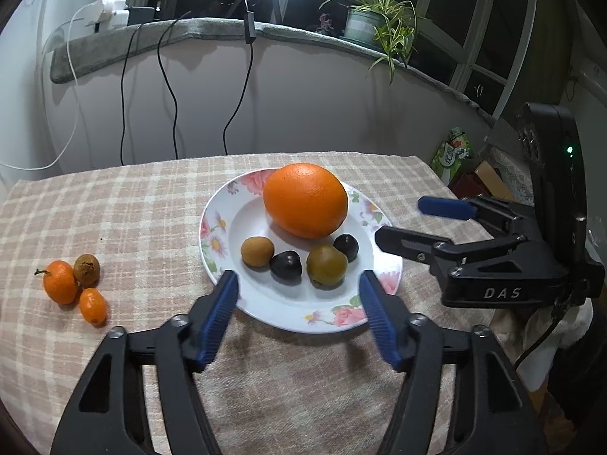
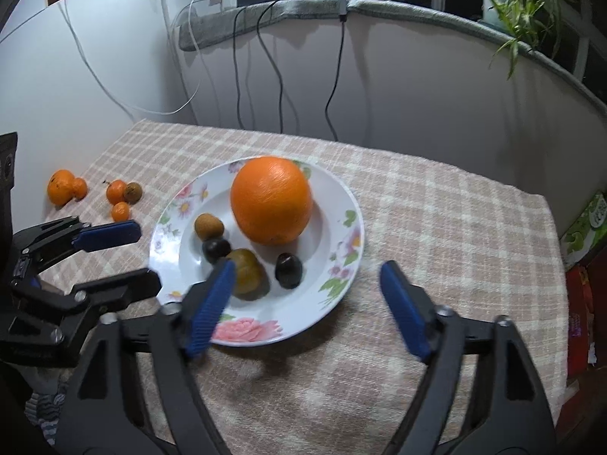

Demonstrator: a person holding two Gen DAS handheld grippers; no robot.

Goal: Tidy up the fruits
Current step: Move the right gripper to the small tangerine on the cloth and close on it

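Fruit mostly sits on floral plate [image 1: 265, 303], near middle of table covered by checked cloth [image 1: 132, 204]. Big orange [image 1: 305, 199] at plate's far side. In front of it: tan-brown round fruit [image 1: 257, 251], dark fruit [image 1: 286, 267], olive-green fruit [image 1: 327, 265], second dark fruit [image 1: 346, 247] tucked against the orange.

Off plate, left on the cloth: small mandarin with stem [image 1: 60, 281], brown rough fruit [image 1: 86, 269], kumquat [image 1: 92, 305], all touching in a cluster. Right wrist view shows another orange pair [image 2: 66, 186] further left, well apart from plate.

Left gripper [image 1: 297, 290] spread wide, nothing between fingers, tips over plate's near rim. Right gripper [image 2: 307, 284] also spread wide, empty; its left finger [image 2: 212, 303] overlaps plate's near edge in view, the other finger over bare cloth right of plate. Neither touches fruit.

Background: grey-covered sill [image 1: 182, 28] with cables [image 1: 167, 87] hanging down, chargers [image 1: 110, 13], potted spider plant [image 1: 379, 19]. Green box [image 1: 453, 153] beyond table's right edge.
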